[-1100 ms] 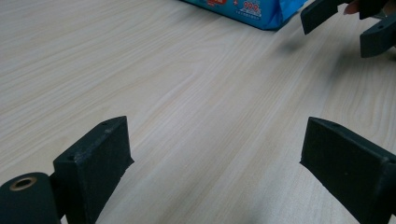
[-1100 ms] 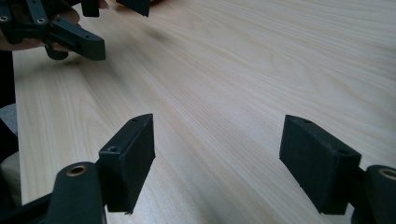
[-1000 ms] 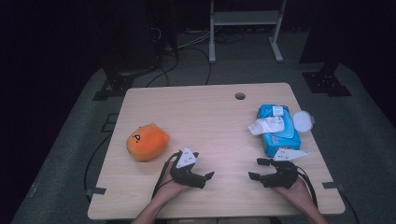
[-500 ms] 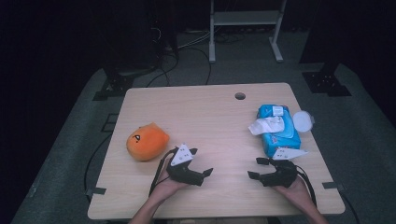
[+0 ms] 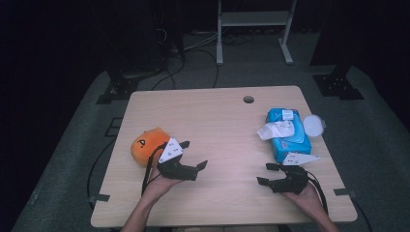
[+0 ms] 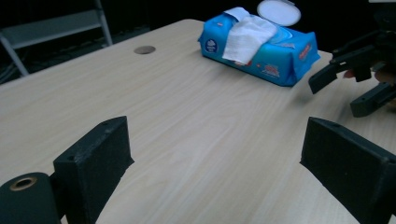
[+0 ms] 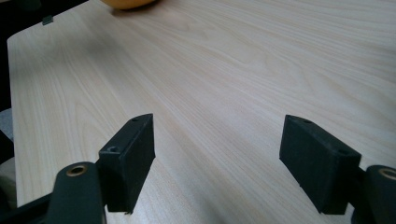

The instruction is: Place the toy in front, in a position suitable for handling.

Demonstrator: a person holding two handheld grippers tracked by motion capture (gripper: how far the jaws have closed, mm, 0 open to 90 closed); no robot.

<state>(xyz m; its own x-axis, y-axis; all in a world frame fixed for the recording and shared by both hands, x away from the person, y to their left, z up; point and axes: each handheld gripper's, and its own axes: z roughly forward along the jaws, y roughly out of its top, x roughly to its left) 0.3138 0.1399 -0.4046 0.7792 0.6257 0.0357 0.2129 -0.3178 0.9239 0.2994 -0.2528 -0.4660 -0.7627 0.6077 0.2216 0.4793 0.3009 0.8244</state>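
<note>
Meanwhile the left gripper, jaws wide and empty, has drifted left to just beside the orange plush toy, perhaps its target, while the right gripper waits wide-jawed near the blue wet-wipe pack.

Orange toy cut off by top edge, right gripper view; wipes pack print too blurry to read.
</note>
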